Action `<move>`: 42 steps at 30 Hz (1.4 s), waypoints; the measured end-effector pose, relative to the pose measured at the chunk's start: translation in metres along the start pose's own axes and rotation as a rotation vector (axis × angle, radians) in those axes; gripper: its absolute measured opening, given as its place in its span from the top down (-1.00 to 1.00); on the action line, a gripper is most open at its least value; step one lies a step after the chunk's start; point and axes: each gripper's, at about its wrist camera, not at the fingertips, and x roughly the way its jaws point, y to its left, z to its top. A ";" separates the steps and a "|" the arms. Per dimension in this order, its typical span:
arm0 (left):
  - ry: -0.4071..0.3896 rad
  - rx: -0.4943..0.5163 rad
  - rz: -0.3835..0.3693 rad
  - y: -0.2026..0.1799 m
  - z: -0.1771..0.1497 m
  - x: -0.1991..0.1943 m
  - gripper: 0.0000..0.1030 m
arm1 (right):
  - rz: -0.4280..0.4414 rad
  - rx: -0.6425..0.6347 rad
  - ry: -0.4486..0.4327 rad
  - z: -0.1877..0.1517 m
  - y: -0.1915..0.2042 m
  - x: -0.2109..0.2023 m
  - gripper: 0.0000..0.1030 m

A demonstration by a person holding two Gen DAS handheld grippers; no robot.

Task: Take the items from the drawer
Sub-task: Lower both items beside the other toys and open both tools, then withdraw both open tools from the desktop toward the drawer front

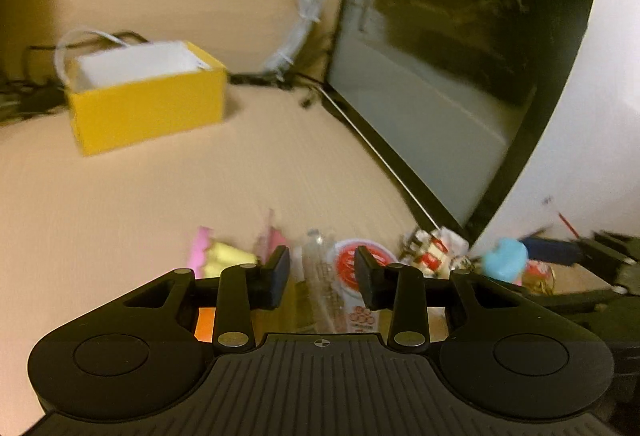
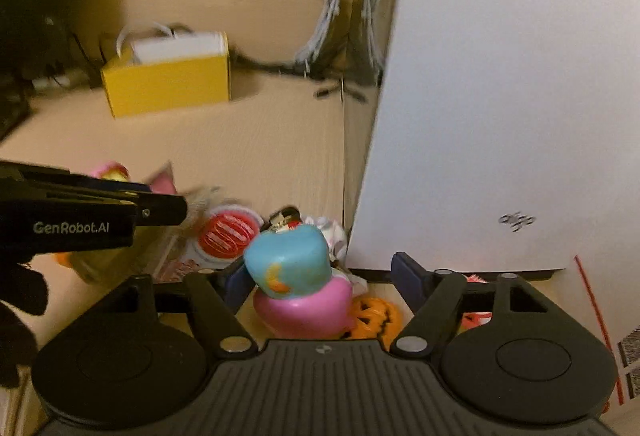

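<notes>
1. Left gripper [image 1: 322, 278]: jaws apart, empty; red-lidded packet [image 1: 356, 268] lies just ahead between its fingers.
2. Right gripper [image 2: 320, 282]: jaws spread wide; blue-and-pink toy [image 2: 296, 288] between them, contact unclear.

Desk clutter behind us

We see a yellow box [image 1: 148, 96] near white cables [image 1: 298, 32], beside a dark screen [image 1: 452, 48].
</notes>
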 end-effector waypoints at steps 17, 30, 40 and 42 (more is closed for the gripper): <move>-0.091 -0.200 0.410 -0.010 -0.070 -0.143 0.24 | 0.108 -0.034 -0.138 -0.050 -0.042 -0.103 -0.53; 0.037 -0.214 0.278 -0.037 -0.149 -0.192 0.24 | 0.106 0.017 0.037 -0.118 -0.066 -0.116 -0.57; 0.092 -0.212 0.258 -0.045 -0.175 -0.206 0.24 | 0.137 -0.111 0.046 -0.076 -0.025 -0.048 0.15; 0.113 -0.207 0.267 -0.044 -0.183 -0.211 0.24 | 0.136 -0.113 0.056 -0.070 -0.019 -0.031 0.15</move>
